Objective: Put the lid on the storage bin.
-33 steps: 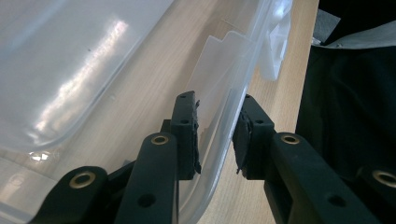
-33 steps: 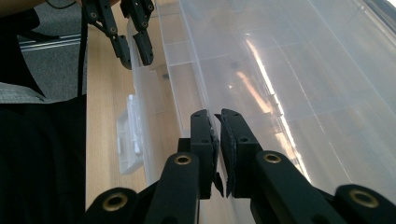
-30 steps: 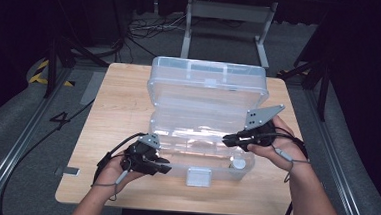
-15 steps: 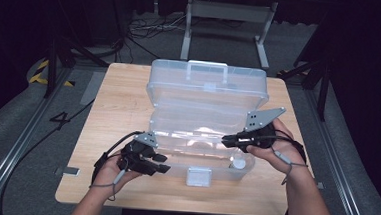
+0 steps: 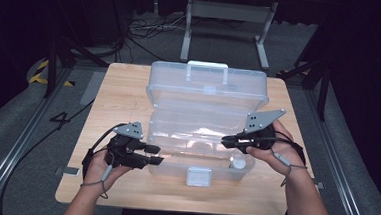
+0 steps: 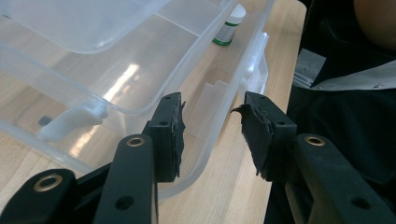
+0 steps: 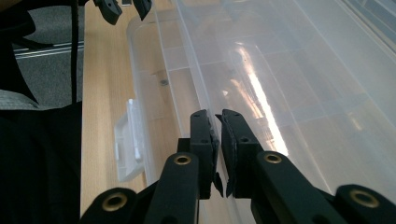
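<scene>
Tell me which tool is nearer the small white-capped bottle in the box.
Right. The right tool hangs over the clear box, just up and left of the bottle in the near right corner. The left tool is at the box's opposite, left end.

A clear plastic storage box (image 5: 206, 96) sits on the pale wooden surface (image 5: 114, 98); inside, a green-labelled bottle (image 6: 229, 25) with white cap

Light wood table (image 5: 114, 98) is carrying one clear plastic box (image 5: 203, 153), lid standing open toward far edge, white latch (image 5: 198, 176) facing near edge. Box is sitting approx. centre; table surface showing L, R & near side.
</scene>
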Tool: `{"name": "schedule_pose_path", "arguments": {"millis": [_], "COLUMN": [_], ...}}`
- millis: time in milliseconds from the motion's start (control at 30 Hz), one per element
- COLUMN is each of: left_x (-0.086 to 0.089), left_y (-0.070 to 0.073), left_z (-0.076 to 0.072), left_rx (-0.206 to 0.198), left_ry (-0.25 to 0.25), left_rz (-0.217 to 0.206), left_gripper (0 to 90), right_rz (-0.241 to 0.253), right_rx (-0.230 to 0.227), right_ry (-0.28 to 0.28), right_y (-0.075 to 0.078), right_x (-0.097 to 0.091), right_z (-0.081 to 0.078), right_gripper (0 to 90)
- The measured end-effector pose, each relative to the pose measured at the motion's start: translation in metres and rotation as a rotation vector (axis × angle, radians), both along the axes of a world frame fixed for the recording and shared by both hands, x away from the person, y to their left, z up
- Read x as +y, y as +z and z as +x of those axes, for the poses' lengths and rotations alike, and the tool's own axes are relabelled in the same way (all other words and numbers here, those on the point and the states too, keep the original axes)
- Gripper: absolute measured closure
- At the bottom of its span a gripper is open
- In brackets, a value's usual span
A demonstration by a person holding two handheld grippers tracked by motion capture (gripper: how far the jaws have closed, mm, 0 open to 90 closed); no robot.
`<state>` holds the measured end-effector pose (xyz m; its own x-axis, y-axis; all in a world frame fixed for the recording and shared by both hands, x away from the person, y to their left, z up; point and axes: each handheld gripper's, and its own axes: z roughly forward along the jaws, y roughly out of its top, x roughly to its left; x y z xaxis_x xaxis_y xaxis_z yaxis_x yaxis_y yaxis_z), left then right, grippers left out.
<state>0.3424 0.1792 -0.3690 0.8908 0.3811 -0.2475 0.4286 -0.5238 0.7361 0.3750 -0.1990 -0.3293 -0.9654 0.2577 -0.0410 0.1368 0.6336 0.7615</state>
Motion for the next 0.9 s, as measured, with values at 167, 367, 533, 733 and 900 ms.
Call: {"name": "schedule_pose_path", "arguments": {"millis": [167, 367, 533, 733, 900], "left_x": [0.007, 0.018, 0.023, 0.025, 0.023], "left_y": [0.009, 0.023, 0.03, 0.044, 0.049], "left_z": [0.0, -0.001, -0.002, 0.002, 0.012], "left_rx": [-0.01, -0.033, -0.061, -0.095, -0.1], "left_ry": [0.006, 0.039, 0.076, 0.187, 0.256], "left_rz": [-0.026, -0.086, -0.121, -0.173, -0.178], "left_gripper": [59.1, 62.2, 66.5, 70.1, 74.9], "right_rz": [0.002, 0.002, -0.004, -0.003, -0.001], "right_rx": [0.004, 0.002, -0.001, -0.014, -0.018], "right_ry": [-0.003, -0.004, -0.005, -0.009, -0.014], "right_y": [-0.001, -0.002, -0.003, -0.003, -0.003], "right_x": [0.0, 0.0, 0.001, 0.002, 0.002], "right_z": [-0.001, -0.003, -0.005, -0.007, -0.008], "right_gripper": [83.8, 83.7, 83.8, 84.0, 84.0]}}
